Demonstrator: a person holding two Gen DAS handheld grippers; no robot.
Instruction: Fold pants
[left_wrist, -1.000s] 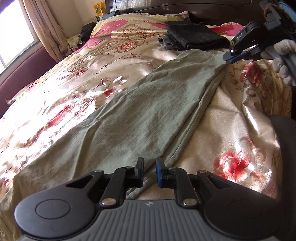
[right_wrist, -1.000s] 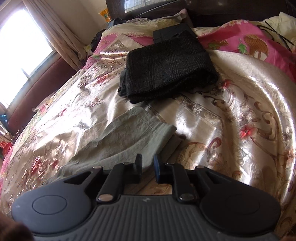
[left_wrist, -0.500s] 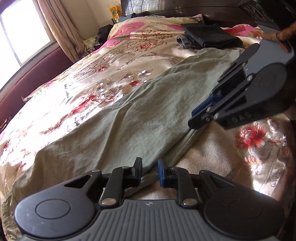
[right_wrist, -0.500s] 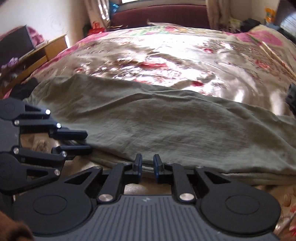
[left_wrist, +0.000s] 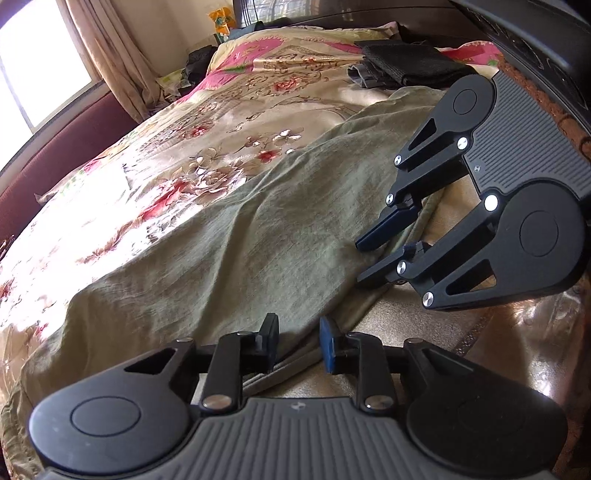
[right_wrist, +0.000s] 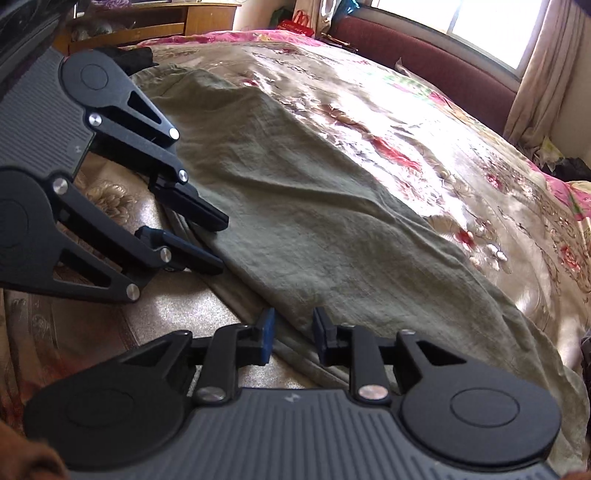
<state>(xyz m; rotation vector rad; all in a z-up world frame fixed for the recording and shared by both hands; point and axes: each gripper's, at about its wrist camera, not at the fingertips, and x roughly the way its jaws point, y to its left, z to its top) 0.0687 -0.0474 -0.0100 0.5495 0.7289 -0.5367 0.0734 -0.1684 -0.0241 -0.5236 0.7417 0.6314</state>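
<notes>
Olive green pants lie stretched out along the near side of the bed, folded lengthwise; they also show in the right wrist view. My left gripper is open with its jaws at the pants' near edge, nothing clamped. My right gripper is open at the same edge further along. Each gripper shows in the other's view: the right one at the right, the left one at the left, both open beside the fabric edge.
A floral satin bedspread covers the bed. A folded black garment lies near the pillows. A dark red bench and curtained window run along the far side. A wooden cabinet stands past the foot.
My right gripper swung from the pants' far end near the black garment to the near long edge beside the left gripper. Both jaws have opened wider.
</notes>
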